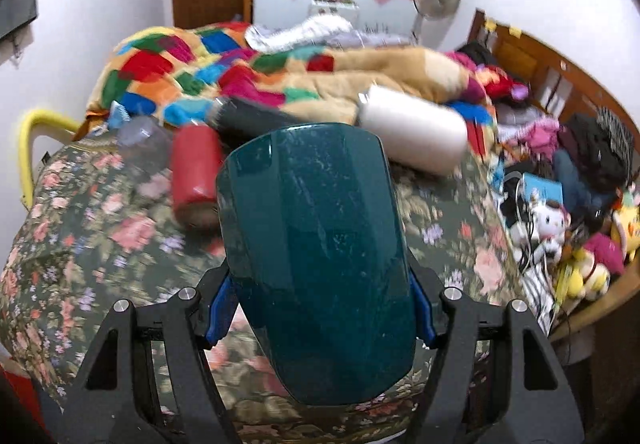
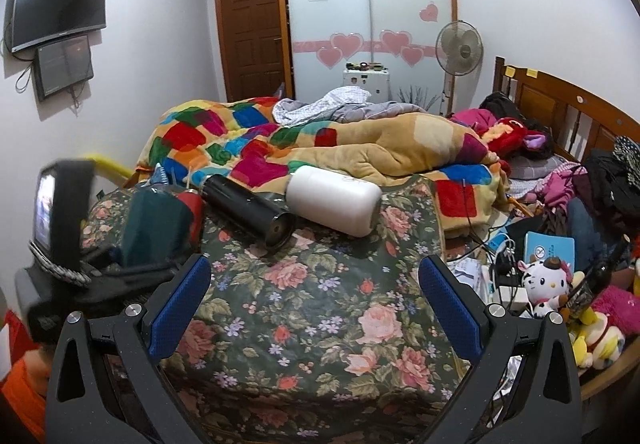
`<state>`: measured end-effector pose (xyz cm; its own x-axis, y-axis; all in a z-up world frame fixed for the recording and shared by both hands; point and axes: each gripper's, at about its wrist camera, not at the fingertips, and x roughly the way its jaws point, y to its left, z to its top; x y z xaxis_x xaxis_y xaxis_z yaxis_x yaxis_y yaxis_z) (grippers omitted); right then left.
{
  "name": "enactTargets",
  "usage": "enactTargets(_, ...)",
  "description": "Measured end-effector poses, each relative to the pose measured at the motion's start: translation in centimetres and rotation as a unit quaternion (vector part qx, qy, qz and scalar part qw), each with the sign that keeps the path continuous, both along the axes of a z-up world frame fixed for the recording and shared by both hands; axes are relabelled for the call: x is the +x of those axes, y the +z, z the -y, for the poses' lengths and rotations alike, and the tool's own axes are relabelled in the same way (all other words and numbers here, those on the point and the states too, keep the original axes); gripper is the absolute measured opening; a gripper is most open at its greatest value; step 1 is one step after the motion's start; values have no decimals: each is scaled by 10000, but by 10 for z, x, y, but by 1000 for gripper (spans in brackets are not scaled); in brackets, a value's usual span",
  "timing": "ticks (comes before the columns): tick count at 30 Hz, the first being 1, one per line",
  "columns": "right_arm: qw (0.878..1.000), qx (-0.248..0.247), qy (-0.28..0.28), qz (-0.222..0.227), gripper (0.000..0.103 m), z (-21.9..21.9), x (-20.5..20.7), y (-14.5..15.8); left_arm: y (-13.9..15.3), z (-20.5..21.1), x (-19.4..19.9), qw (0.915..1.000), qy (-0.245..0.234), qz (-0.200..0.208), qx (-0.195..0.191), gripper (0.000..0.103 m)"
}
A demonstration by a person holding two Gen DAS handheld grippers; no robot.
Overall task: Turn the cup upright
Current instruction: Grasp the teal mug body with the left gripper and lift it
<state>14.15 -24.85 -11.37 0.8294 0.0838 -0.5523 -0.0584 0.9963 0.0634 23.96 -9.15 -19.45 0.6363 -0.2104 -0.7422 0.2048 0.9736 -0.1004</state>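
My left gripper [image 1: 320, 298] is shut on a dark teal cup [image 1: 316, 256] and holds it above the floral bedcover [image 1: 100, 228]. The cup's closed base points away from the camera and up. In the right wrist view the teal cup [image 2: 154, 226] shows at the left, held by the left gripper's dark body [image 2: 64, 219]. My right gripper [image 2: 316, 294] is open and empty over the floral bedcover [image 2: 312, 304], to the right of the cup.
A red cup [image 1: 196, 171], a black flask [image 1: 248, 119] and a white bottle [image 1: 416, 131] lie on their sides on the bed. A patchwork blanket [image 1: 240, 71] is heaped behind. Clothes and soft toys [image 1: 560, 203] crowd the right side by the wooden headboard [image 2: 560, 103].
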Motion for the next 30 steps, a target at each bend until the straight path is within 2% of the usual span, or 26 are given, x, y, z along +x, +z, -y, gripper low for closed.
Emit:
enactTargets(5, 9998, 47, -125, -155, 103, 14, 1, -10, -36, 18, 10, 9990, -128, -392, 151, 70)
enactTargets(9, 9993, 101, -197, -294, 103, 21, 6, -18, -61, 21, 19, 9973, -47, -650, 332, 70)
enactTargets(12, 9989, 120, -221, -394, 103, 24, 10, -24, -70, 18, 22, 9967, 5, -767, 266, 70)
enactTargets(16, 9985, 146, -237, -477, 103, 27, 12, -27, -77, 16, 24, 9962, 59, -856, 173, 70)
enactTargets(25, 9981, 134, -175, -582, 103, 19, 15, -30, -76, 14, 26, 9950, -47, -964, 243, 71)
enactTargets(30, 9987, 48, -110, -501, 103, 10, 10, -23, -65, 1, 19, 9940, -84, -1084, -73, 72)
